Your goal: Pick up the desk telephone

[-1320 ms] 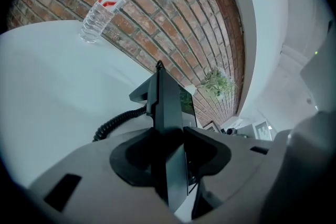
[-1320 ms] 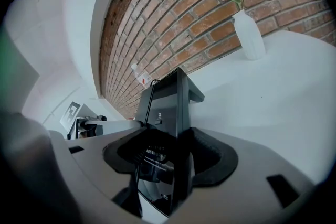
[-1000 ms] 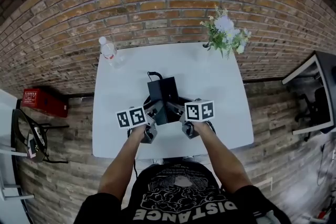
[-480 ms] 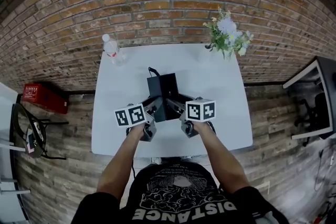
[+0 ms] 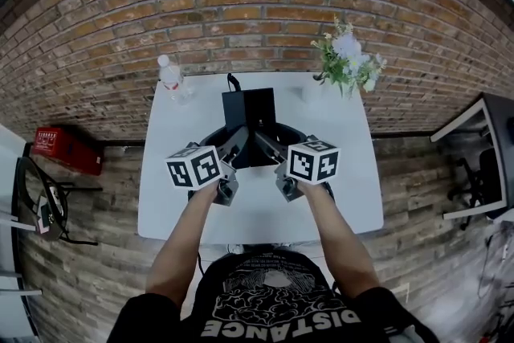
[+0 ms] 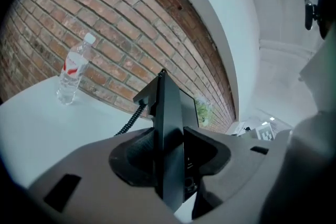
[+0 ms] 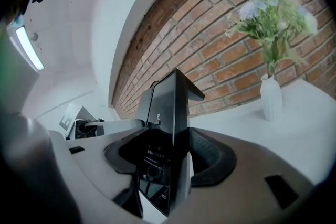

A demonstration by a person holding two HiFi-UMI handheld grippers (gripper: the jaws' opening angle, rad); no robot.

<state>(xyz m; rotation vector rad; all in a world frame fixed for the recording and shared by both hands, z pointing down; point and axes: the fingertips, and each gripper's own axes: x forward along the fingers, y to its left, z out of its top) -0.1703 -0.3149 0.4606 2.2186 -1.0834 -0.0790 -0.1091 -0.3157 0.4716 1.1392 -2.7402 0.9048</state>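
Water bottle [image 5: 169, 76], flower vase [image 7: 271, 97], possibly red crate [image 5: 66, 149]

glossy black plastic desk telephone [image 5: 249, 112], matt white table [image 5: 345, 173], rough red brick wall [image 5: 241, 4], clear plastic bottle [image 5: 169, 77]

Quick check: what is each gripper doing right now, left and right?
Left gripper: closed on the desk telephone, at its left side.
Right gripper: closed on the same desk telephone, at its right side.

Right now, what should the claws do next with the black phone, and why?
Probably lift gently, straight up and level: the left claw and right claw each pinch one side of the black plastic desk telephone, whose coiled cord trails behind.
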